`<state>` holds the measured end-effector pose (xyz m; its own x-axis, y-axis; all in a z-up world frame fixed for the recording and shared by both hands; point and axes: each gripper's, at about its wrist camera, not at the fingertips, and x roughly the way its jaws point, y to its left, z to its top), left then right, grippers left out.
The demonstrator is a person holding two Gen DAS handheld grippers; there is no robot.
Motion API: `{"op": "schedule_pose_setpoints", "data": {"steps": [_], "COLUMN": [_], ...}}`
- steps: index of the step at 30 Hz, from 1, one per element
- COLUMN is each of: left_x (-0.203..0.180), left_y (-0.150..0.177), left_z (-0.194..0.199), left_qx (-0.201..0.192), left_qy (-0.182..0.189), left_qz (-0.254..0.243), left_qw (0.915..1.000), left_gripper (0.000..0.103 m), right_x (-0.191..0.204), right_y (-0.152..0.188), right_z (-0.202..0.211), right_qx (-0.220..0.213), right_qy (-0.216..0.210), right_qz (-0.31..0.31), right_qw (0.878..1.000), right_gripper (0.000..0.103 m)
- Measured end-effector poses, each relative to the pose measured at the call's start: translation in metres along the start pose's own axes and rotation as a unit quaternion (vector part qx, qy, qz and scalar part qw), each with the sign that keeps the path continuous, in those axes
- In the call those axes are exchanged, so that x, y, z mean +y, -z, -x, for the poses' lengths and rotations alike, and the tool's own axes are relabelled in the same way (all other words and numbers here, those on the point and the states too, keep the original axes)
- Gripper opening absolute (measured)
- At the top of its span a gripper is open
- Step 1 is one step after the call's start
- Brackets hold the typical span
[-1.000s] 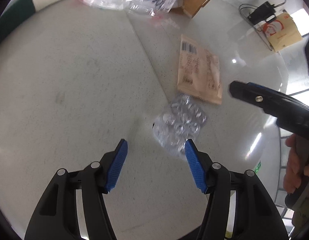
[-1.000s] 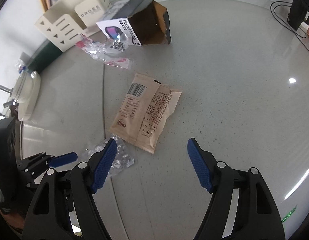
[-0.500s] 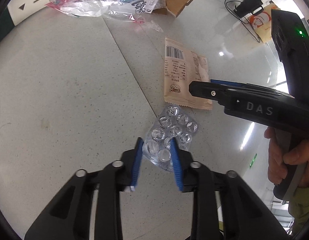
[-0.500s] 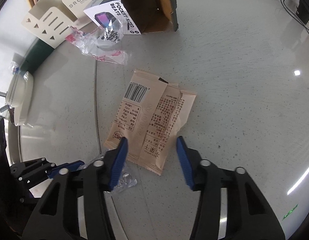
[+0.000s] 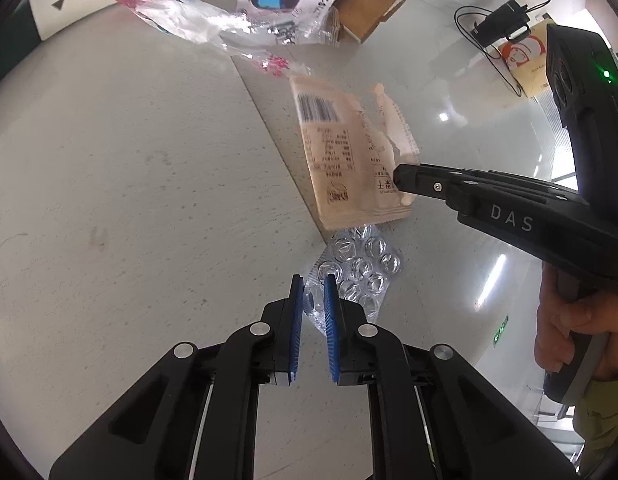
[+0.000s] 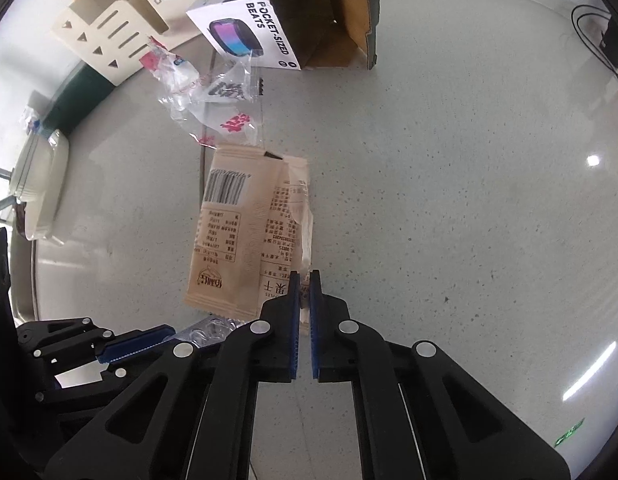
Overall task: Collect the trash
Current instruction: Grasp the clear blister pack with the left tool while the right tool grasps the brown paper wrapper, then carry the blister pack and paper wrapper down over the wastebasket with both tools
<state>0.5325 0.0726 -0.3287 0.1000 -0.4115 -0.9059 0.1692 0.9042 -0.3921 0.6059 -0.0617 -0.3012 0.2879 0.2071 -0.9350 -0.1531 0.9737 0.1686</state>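
The left gripper (image 5: 311, 294) is closing on the near edge of the blister pack (image 5: 357, 270), its jaws already pinching the foil rim, the only thin part to grab. The right gripper (image 6: 304, 292) is clamping the near corner of the tan snack wrapper (image 6: 245, 236), which is lying just beyond the pack at 12 o'clock. The tabletop (image 6: 449, 200) is lying bare toward 3 o'clock, leaving room to lift away. Clear plastic bags (image 6: 213, 104) and an open cardboard box (image 6: 321, 28) are crowding 11 to 12 o'clock.
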Motion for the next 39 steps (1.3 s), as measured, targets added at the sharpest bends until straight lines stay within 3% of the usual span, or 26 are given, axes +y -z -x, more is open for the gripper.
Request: {"op": "schedule_pose_setpoints", "data": {"steps": [11,20,28,33,39], "left_x": [-0.01,-0.038,-0.086,-0.141,-0.209], "left_y": [0.007,0.038,0.093,0.138,0.19], "left_z": [0.041,0.087,0.12,0.131,0.133], "left_qx": [-0.043,-0.093,-0.143,-0.169,-0.17], "left_qy": [-0.014,-0.043,-0.086,-0.114,-0.141], "left_qz": [0.002,0.011,0.045,0.066,0.065], "left_qw": [0.999,0.9947,0.985,0.9768,0.9731], "left_gripper": [0.004,0.002,0.002,0.002,0.003], "right_x": [0.002,-0.009,-0.037,-0.057,-0.084], "right_y": [0.017,0.058,0.115,0.164,0.225], "right_z": [0.038,0.092,0.144,0.18,0.213], "right_qx": [-0.029,-0.069,-0.099,-0.119,-0.13], "right_qy": [0.011,0.005,-0.018,-0.037,-0.056], "right_qz": [0.016,0.04,0.082,0.115,0.135], "right_qw": [0.999,0.997,0.992,0.986,0.981], "right_gripper": [0.005,0.004,0.004,0.004,0.004]}}
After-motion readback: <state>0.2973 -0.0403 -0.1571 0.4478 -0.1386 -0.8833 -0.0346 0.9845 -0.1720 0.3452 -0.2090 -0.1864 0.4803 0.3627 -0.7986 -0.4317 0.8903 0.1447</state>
